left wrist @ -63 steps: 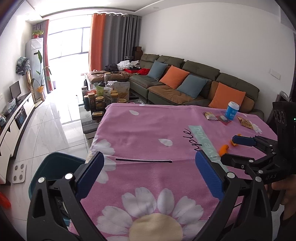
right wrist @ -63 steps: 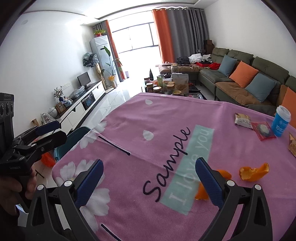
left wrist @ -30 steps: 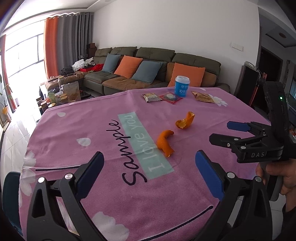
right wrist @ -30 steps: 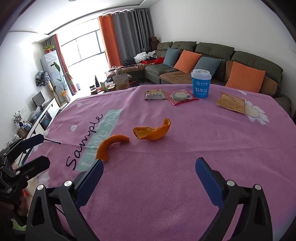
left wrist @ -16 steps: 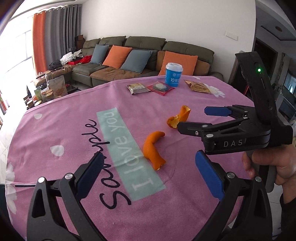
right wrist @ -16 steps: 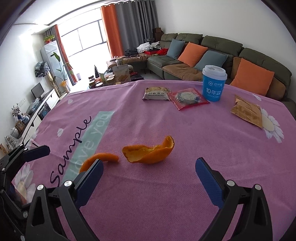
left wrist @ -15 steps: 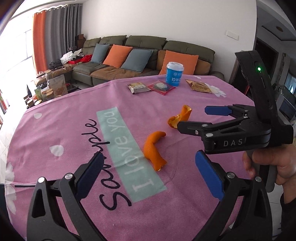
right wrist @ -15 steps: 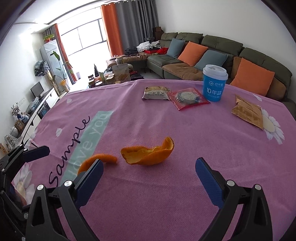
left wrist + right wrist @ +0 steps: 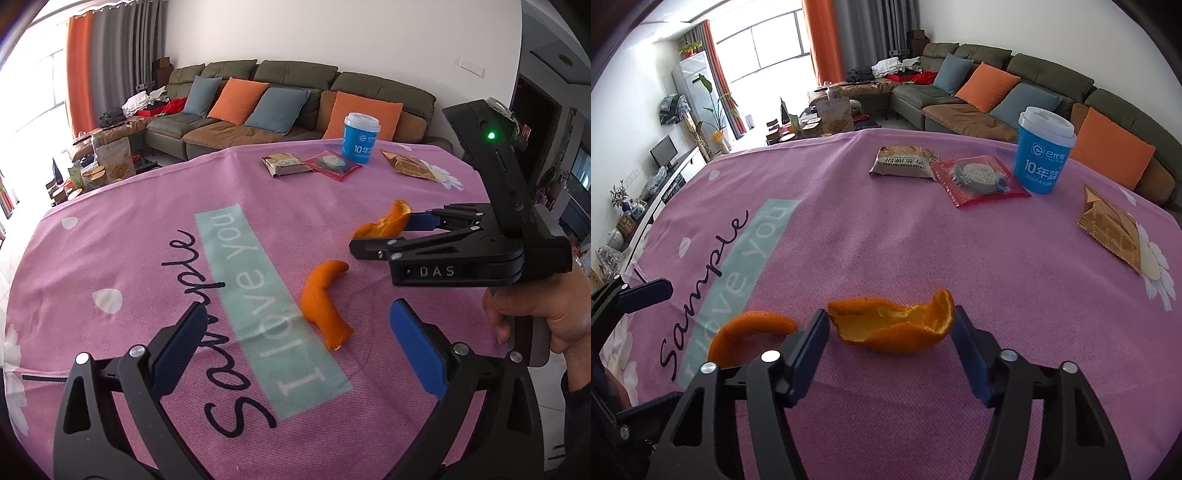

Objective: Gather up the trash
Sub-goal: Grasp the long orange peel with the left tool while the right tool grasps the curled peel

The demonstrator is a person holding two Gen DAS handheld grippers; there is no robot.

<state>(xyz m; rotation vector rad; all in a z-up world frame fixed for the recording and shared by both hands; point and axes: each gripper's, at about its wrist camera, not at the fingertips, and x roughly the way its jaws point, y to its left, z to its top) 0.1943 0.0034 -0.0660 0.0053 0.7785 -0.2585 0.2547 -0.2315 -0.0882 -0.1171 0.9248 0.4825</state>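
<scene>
Between the closing right tongs (image 9: 891,334), a curled orange peel (image 9: 897,325) hides both pads; left tongs (image 9: 295,343) released.

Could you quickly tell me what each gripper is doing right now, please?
Left gripper: open, empty, over the curved strip of orange peel.
Right gripper: jaws closing around the cupped piece of orange peel.

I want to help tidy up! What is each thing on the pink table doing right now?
Wide orange peel: lying curled between the right hand-held gripper, whose jaws are closing.
Long orange peel: lying loose before the open left hand-held gripper.
Blue cup: upright, lid on.
Red wrapper: flat.
Grey snack packet: flat.
Brown packet: flat, creased.
</scene>
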